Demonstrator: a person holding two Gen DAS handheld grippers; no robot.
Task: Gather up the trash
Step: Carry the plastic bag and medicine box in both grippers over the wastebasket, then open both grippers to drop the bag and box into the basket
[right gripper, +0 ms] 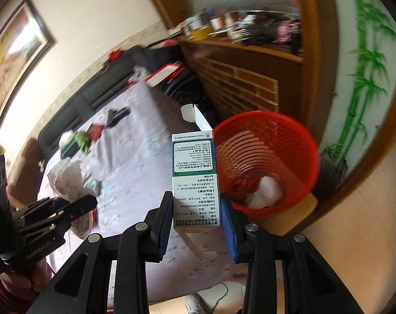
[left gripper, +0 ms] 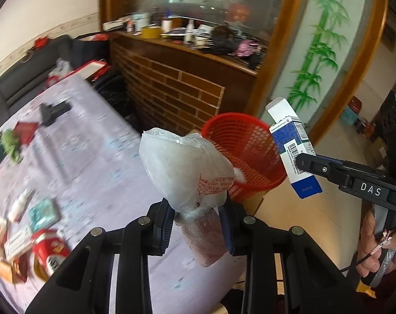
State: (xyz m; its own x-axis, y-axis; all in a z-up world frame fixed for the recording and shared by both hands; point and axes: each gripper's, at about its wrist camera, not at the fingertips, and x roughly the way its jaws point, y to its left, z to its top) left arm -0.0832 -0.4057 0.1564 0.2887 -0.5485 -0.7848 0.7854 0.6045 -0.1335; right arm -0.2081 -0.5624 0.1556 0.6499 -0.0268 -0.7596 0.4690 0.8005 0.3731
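- "DAS" is showing in white letters on the black body of the right hand-held gripper (left gripper: 306, 166).
- "GenRobot.AI" is showing in pale letters on the body of the left hand-held gripper (right gripper: 74, 205).
- A barcode and dense Chinese print are showing on the blue-and-white medicine box (right gripper: 195, 180); the print is appearing upside down and too small to read.
- Red print is showing on the plastic bag (left gripper: 184, 167), illegible.

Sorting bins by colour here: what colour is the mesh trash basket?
Red; the basket shows best in the right wrist view.
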